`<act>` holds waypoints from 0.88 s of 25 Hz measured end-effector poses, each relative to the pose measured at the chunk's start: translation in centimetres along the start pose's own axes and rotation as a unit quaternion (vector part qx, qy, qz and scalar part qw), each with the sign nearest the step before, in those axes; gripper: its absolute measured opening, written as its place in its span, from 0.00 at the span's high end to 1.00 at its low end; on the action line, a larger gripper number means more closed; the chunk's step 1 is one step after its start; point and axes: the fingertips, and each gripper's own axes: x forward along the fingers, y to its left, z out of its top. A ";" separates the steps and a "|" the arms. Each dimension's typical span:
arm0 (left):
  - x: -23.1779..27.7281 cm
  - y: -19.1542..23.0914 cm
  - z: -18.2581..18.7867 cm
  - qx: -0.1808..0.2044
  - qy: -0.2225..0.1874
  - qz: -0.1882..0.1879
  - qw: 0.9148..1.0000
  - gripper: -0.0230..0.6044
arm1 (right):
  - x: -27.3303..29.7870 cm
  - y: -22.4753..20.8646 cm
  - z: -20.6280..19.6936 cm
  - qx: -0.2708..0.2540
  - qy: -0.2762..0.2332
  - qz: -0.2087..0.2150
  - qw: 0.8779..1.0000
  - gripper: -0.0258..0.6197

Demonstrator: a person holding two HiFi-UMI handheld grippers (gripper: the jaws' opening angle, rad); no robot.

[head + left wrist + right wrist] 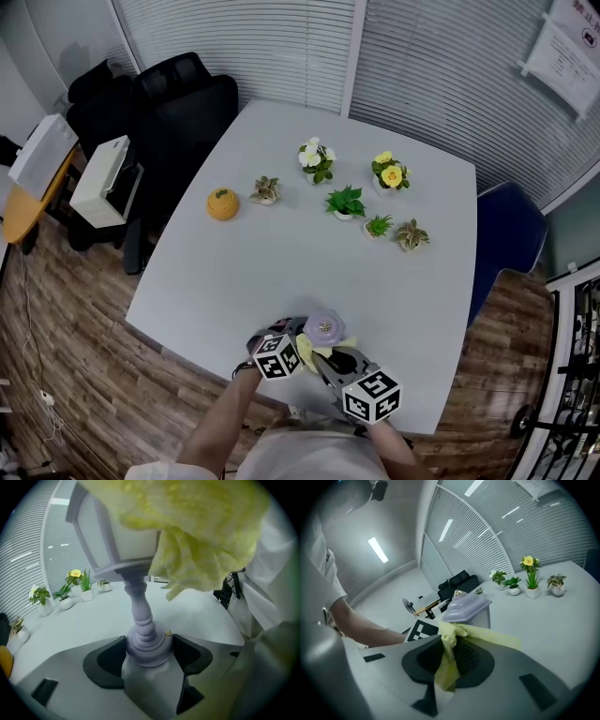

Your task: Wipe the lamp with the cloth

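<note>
The pale lilac lamp [324, 328] is held above the near edge of the white table [281, 272]. My left gripper [149, 654] is shut on its round base [146, 641], with the stem and lantern head [117, 531] rising ahead. A yellow cloth [201, 531] lies against the lantern's right side. My right gripper [451, 660] is shut on the yellow cloth [449, 665], which stretches up to the lamp's roof [465, 607]. In the head view both marker cubes sit close together, left gripper [281, 345] and right gripper [330, 361], with the cloth [307, 351] between them.
Several small potted plants [347, 202] and an orange ball-shaped pot [222, 203] stand across the far half of the table. Black office chairs [173, 103] and a white box [101, 178] are at the far left. A blue chair [506, 234] stands to the right.
</note>
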 end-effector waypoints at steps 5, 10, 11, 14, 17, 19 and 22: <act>-0.1 -0.1 -0.1 0.001 0.000 0.001 1.000 0.45 | 0.2 -1.8 -1.7 -0.025 0.037 -0.013 0.999 0.87; -0.1 -0.1 0.0 0.002 -0.002 0.001 1.000 0.45 | -1.7 -2.7 -1.1 -0.035 0.033 -0.035 0.998 0.87; -0.1 -0.1 0.0 0.002 -0.002 0.001 1.000 0.45 | -2.2 -3.0 -0.7 -0.033 0.025 -0.040 0.998 0.87; 0.0 0.0 -0.1 0.002 -0.001 0.001 1.000 0.45 | -3.4 -3.9 0.5 -0.024 -0.008 -0.051 0.998 0.87; 0.0 -0.1 -0.1 0.002 0.000 0.001 1.000 0.45 | -4.1 -4.9 1.7 -0.007 -0.041 -0.064 0.997 0.87; 0.0 -0.1 -0.1 0.002 0.000 0.001 1.000 0.45 | -4.1 -5.4 2.3 -0.006 -0.050 -0.064 0.997 0.87; -0.1 -0.2 0.0 0.001 -0.001 0.001 1.000 0.45 | -3.8 -5.5 2.8 -0.011 -0.055 -0.059 0.997 0.87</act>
